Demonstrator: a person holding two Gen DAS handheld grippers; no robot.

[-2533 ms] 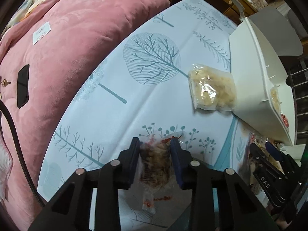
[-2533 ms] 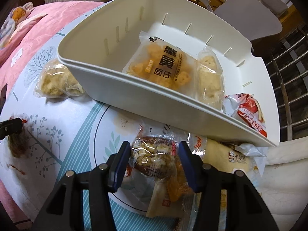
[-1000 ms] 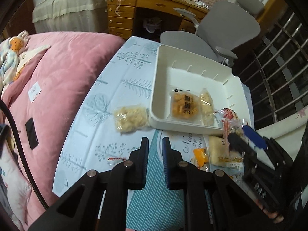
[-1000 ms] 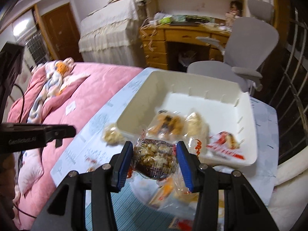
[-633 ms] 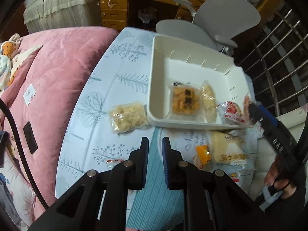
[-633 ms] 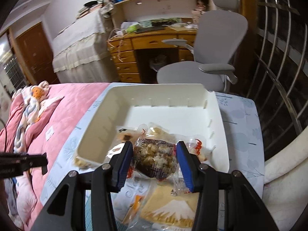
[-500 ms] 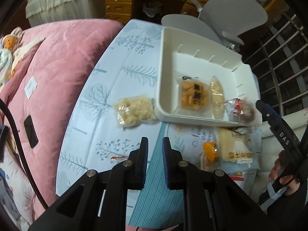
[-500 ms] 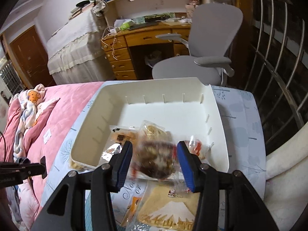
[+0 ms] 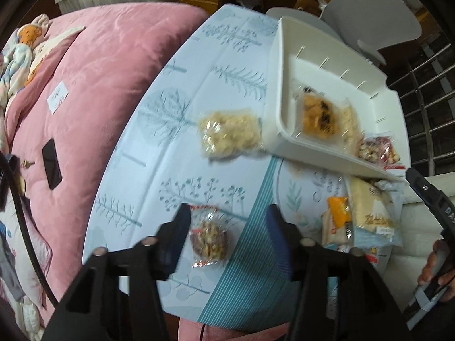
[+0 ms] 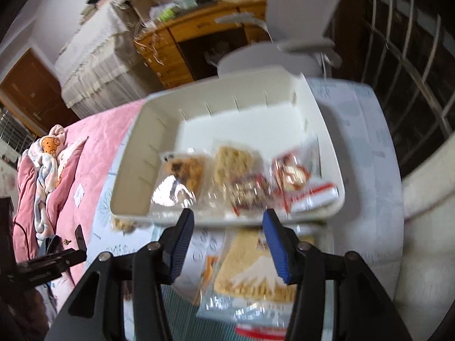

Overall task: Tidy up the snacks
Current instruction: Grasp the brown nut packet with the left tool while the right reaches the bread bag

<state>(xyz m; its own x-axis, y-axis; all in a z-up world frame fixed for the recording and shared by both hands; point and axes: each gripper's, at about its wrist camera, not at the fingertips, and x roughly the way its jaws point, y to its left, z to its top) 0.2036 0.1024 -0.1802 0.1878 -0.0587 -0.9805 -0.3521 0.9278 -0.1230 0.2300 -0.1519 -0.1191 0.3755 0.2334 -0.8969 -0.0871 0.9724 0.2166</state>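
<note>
Left wrist view: opening left hand-held gripper [image 9: 227, 221] over brown snack packet [image 9: 209, 238].

Home bedroom, pink quilt [image 9: 93, 91] on bed beside cloth-covered table [image 9: 182, 130], wooden desk [image 10: 204, 42] with drawers, grey office chair [image 10: 298, 20], soft toy [image 10: 48, 147], bookshelf clutter behind

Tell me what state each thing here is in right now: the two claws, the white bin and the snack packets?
Left claw: opening, brown nut snack lies between its fingers, not pressed.
Right claw: opening, nothing between its fingers.
White bin: uncovered, four packets along its near side.
Pale puffed snack: on the tablecloth, beside the bin.
Mountain-print packet: on the tablecloth, outside the bin.
</note>
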